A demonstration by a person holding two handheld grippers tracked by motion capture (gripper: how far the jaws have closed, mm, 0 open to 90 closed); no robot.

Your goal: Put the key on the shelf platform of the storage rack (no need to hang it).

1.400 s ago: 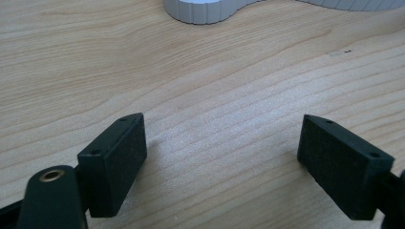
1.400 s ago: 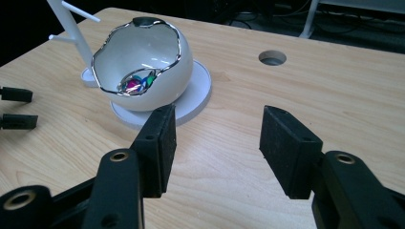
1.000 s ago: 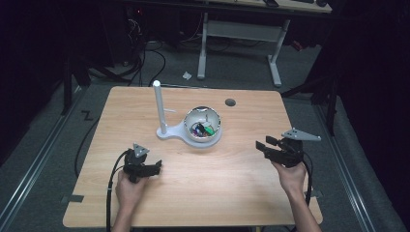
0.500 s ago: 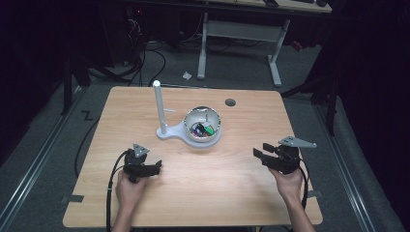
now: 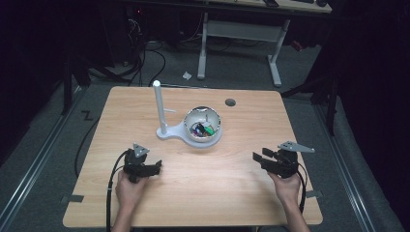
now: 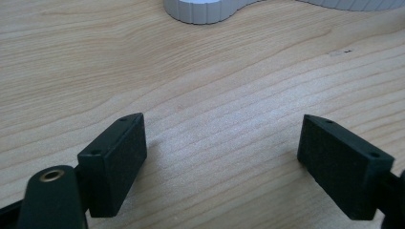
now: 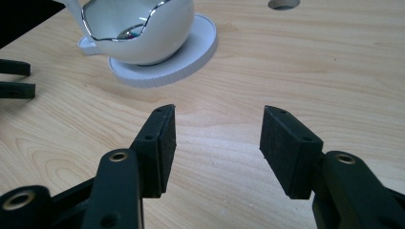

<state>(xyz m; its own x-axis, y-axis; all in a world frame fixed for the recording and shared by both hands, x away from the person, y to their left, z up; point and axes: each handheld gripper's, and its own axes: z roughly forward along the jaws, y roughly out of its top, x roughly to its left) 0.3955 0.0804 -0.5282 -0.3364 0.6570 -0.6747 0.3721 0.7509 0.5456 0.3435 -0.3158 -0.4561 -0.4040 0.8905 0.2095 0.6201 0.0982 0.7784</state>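
Observation:
A white bowl (image 5: 188, 121) with several small colourful items inside sits on a white round base (image 5: 212, 141) in the middle of the wooden table (image 5: 241, 193). A white upright post (image 5: 158, 106) stands on the same base, left of the bowl. My left gripper (image 5: 155, 167) rests low at the near left, open, with bare wood between its pads (image 6: 114, 162); the base's edge (image 6: 205, 9) lies ahead of it. My right gripper (image 5: 256, 157) is at the near right, open and empty (image 7: 217, 138), facing the bowl (image 7: 143, 33) and its base (image 7: 191, 57).
A round cable hole (image 5: 230, 102) is in the table's far right part (image 7: 284, 4). The left gripper's jaws (image 7: 14, 78) show at the left edge of the right gripper view. A white desk frame (image 5: 237, 34) and cables lie on the floor beyond the table.
My right gripper has sunk toward the table and come a little nearer the front edge, jaws still apart. The left gripper, bowl and post are where they were.

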